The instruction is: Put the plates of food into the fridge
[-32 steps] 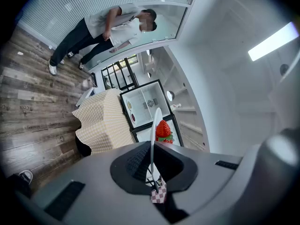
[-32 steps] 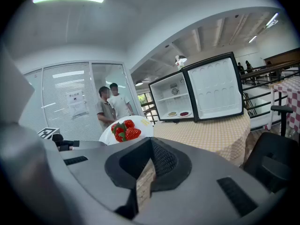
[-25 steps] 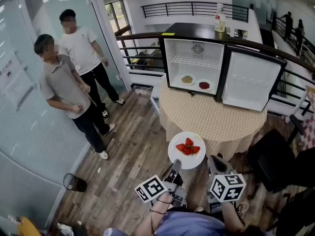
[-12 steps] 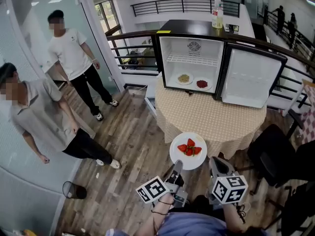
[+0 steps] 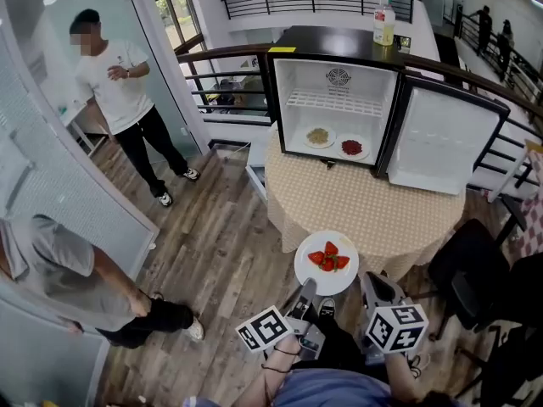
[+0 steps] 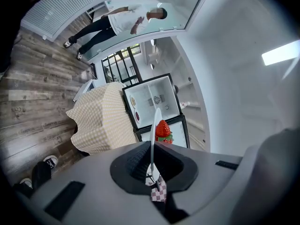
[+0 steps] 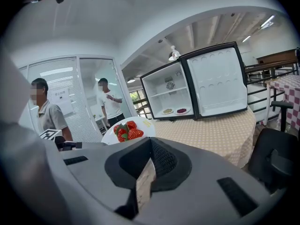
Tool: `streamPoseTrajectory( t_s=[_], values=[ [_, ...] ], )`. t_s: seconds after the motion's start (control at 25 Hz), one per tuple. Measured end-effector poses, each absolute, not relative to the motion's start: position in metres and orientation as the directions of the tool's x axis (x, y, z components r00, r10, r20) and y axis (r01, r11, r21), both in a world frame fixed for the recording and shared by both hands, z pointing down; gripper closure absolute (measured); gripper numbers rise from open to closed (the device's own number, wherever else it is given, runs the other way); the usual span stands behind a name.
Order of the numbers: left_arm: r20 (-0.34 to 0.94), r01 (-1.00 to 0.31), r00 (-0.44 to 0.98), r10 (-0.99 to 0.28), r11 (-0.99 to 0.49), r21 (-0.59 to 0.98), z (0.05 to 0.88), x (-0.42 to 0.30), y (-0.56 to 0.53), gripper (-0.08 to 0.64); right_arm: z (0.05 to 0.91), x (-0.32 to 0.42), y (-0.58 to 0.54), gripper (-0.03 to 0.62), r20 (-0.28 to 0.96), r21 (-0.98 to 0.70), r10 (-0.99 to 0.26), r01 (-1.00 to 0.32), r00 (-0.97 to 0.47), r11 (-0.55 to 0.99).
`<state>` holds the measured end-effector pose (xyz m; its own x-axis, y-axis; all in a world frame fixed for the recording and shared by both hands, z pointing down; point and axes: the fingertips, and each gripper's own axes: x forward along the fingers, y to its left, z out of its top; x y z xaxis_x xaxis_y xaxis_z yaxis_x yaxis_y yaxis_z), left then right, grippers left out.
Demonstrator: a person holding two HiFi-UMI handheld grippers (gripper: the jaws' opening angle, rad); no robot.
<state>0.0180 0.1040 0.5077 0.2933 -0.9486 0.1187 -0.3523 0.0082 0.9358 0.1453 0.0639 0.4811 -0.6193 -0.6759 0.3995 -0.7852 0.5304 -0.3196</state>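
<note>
The left gripper clamps the rim of a strawberry plate facing the open mini fridge. The right gripper has its jaws together, empty.

No word or number can be read anywhere. The label on the bottle on top of the fridge, the yellow sticker at the fridge's upper edge and the paper sheet on the glass wall are all too small or too blurred.

- A person in white is standing by the glass wall.
- A person in grey is bending low beside it.
- A black chair is sitting beside the table.
</note>
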Motion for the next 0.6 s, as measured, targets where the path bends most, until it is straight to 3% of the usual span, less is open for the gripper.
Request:
streamPoseTrajectory(
  t_s=[0.6],
  values=[
    [0.138,-0.418,0.261,-0.955,0.017,0.908,0.499,-0.041,-0.063,0.538,0.485,0.079,-0.124,0.577,0.383,-0.334,-0.636,-0.743,-0.67,0.58]
  ],
)
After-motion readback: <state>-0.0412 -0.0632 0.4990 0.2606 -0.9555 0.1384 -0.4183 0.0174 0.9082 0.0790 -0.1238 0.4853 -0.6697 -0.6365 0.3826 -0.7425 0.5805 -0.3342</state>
